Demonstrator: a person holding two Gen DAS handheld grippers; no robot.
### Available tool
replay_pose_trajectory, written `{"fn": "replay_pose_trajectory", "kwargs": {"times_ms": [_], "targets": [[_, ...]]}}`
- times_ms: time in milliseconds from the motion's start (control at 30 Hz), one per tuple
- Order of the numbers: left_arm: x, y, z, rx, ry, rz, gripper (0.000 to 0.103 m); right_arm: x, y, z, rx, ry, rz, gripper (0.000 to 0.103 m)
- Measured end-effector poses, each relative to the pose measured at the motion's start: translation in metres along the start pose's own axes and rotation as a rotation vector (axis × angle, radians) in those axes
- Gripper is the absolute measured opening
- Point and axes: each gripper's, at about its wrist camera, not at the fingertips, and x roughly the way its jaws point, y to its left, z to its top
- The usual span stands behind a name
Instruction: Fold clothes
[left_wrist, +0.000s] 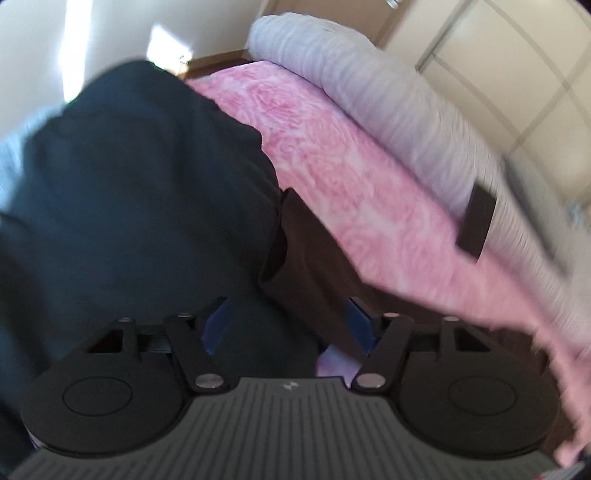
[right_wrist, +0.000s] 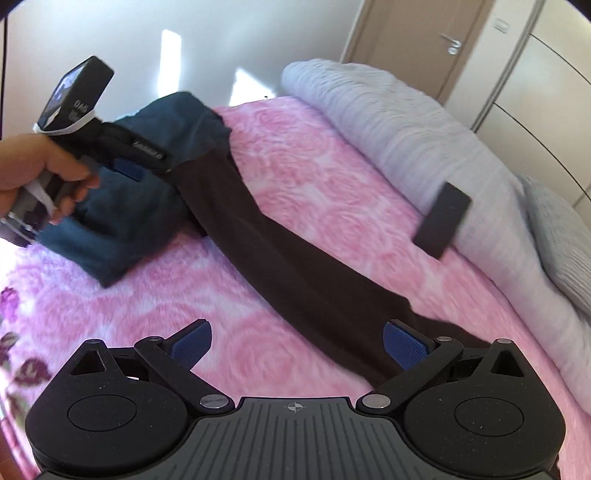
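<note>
Room: a bedroom with pale walls, a wooden door with a metal handle at the back and wardrobe panels on the right.
Bed: a bed covered by a pink rose-patterned blanket, with purple flowers printed near its left edge.
Bedding: a grey rolled duvet lies along the far side of the bed; a grey pillow sits at its right end.
Dark brown garment: a long, narrow dark brown garment lies stretched flat across the blanket, running diagonally from the upper left down to the lower right.
Teal garment: a dark teal garment lies in a folded heap at the upper-left end of the brown one, touching it.
Left hand-held gripper: a person's hand grips its handle; the blue pads stand apart, with an edge of the teal and brown cloth between them; whether they press on the cloth cannot be told.
Right hand-held gripper: fingers spread wide, nothing clamped; its right pad sits over the near end of the brown garment.
Black block: a flat black rectangular piece shows in front of the duvet, blurred.
</note>
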Motion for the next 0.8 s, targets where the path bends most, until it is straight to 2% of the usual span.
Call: {"fn": "replay_pose_trajectory", "kwargs": {"times_ms": [167, 233, 300, 333, 400, 533, 633, 800], "targets": [[0.014, 0.020, 0.001, -0.131, -0.026, -0.065, 0.057, 0.041, 0.000, 0.015, 0.009, 0.021, -0.006, 0.103], [0.013, 0.026, -0.001, -0.176, -0.048, -0.082, 0.047, 0.055, -0.004, 0.018, 0.017, 0.018, -0.015, 0.103], [0.014, 0.030, -0.003, -0.193, -0.052, -0.098, 0.011, 0.068, -0.009, 0.019, 0.026, 0.020, -0.026, 0.103], [0.014, 0.031, -0.003, -0.192, -0.046, -0.105, 0.005, 0.074, -0.011, 0.020, 0.030, 0.022, -0.031, 0.103], [0.014, 0.028, -0.003, -0.163, -0.051, -0.129, 0.005, 0.084, -0.016, 0.017, 0.039, 0.036, -0.035, 0.103], [0.005, 0.008, 0.000, -0.084, -0.081, -0.102, 0.004, 0.081, -0.029, 0.003, 0.078, 0.049, -0.055, 0.103], [-0.010, -0.033, 0.005, 0.026, -0.098, -0.104, 0.004, 0.070, -0.042, -0.010, 0.116, 0.053, -0.075, 0.103], [-0.028, -0.145, 0.009, 0.207, -0.131, -0.164, 0.004, 0.038, -0.084, -0.057, 0.240, 0.091, -0.127, 0.103]]}}
